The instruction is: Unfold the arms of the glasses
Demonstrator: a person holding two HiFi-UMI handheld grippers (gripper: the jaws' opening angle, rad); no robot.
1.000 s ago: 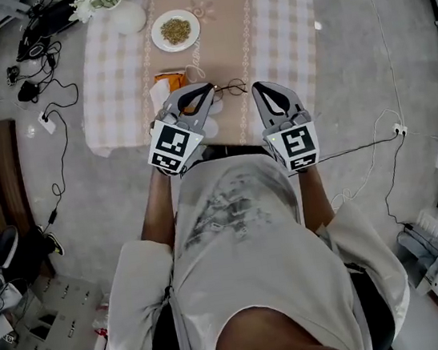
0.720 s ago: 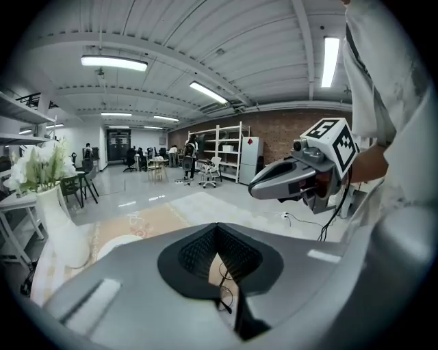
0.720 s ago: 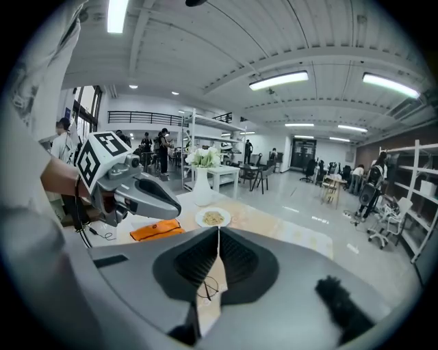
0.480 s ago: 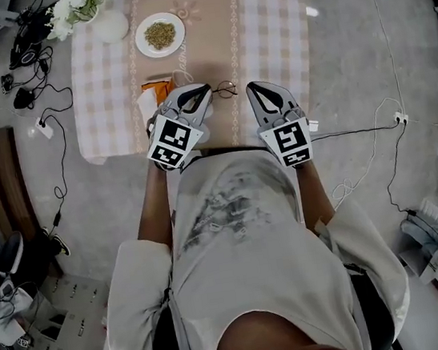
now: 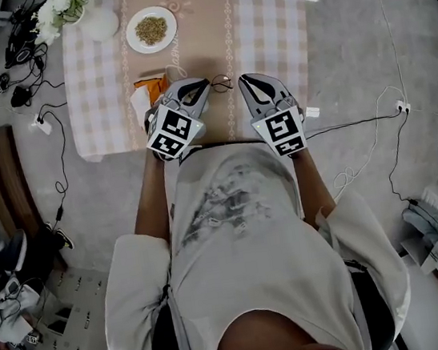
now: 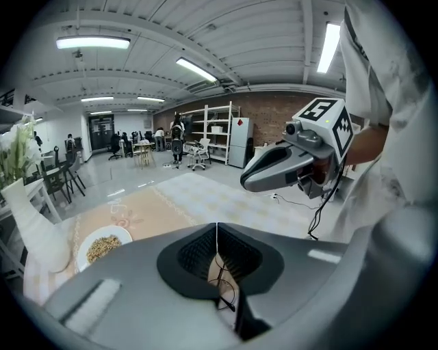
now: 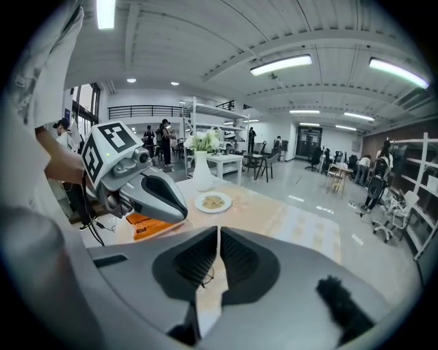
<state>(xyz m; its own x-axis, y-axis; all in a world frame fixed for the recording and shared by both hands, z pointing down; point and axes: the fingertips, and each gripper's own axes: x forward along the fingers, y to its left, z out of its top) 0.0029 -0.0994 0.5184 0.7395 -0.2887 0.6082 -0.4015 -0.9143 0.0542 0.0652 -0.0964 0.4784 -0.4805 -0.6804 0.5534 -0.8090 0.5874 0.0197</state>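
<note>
Head view has the glasses (image 5: 221, 85) lying on the surface (image 5: 263, 26) in the upper middle of frame, long axis running left-right, smack between the tips, left tongs (image 5: 204, 88) slightly nearer than right tongs (image 5: 246, 84), both pairs closed on nothing.

Both arms reach forward from the torso with elbows bent. The left forearm (image 5: 151, 194) and right forearm (image 5: 311, 177) run toward the far side. The left hand-held gripper (image 5: 205, 87) and right hand-held gripper (image 5: 245, 82) sit side by side, near each other but apart. Both tilt downward, and their tips angle slightly inward. Each has its jaws pressed together with nothing pinched between them.
</note>
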